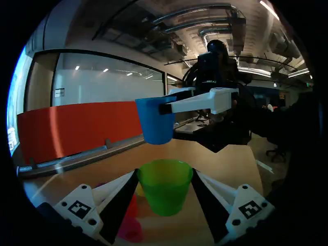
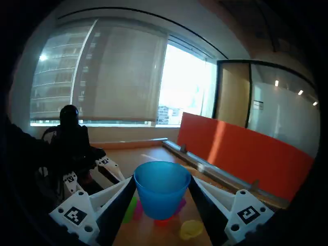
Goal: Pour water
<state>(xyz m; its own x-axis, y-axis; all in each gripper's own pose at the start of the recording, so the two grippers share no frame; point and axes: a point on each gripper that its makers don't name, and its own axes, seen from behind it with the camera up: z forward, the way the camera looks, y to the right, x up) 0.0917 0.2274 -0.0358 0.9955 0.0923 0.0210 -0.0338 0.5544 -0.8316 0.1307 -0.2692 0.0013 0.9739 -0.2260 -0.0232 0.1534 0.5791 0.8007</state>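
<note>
Well, the wooden table (image 1: 233,164) runs under everything, with one orange partition (image 1: 78,127) along its far edge, toward 9 o'clock in the left gripper view. Two grippers are raised above it. The right gripper (image 1: 166,102) reaches in roughly level from 3 o'clock, with a person (image 1: 223,69) behind it. Its fingers are clamped on one blue cup (image 1: 155,119), which hangs about upright near the centre. Directly below, at 6 o'clock, the left gripper (image 1: 165,174) points forward with both fingers pressed against one green cup (image 1: 165,192). That cup sits mouth up, just under the blue one and apart from it. Whether either holds water I cannot tell. On the table beneath sit small cups, partly hidden. I count three: a yellow cup (image 2: 190,229), a red cup (image 1: 132,205) and a pink cup (image 1: 131,229).
</note>
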